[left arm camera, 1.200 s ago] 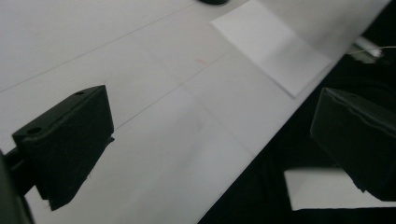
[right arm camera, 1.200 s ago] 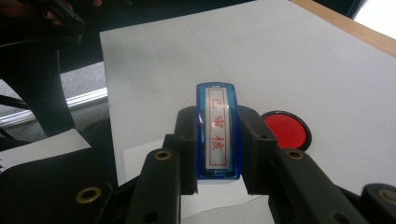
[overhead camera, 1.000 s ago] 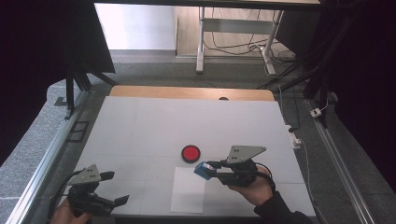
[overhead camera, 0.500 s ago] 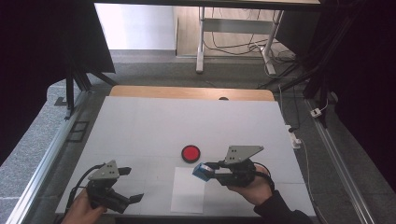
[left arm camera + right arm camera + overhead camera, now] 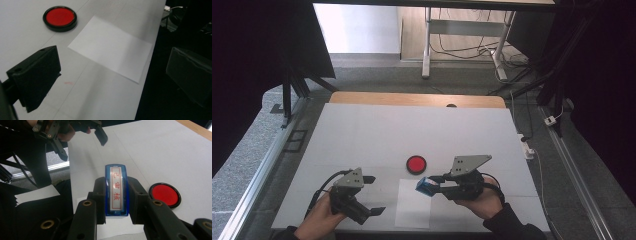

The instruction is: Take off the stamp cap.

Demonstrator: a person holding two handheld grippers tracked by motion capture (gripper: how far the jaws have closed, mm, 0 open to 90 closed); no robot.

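Blue stamp (image 5: 116,191), a narrow block with red characters on its white face, sat clamped between the two jaws of the right tool (image 5: 438,183), held just above the sheet of white paper (image 5: 413,204) near the front edge of the counter (image 5: 377,130). Beside it, a little farther back, the round red ink pad (image 5: 416,163) lay on the counter, just off the paper's far edge. At the paper's other side, the left tool (image 5: 372,195) had its jaws spread wide with nothing between them, one pointing toward the paper.
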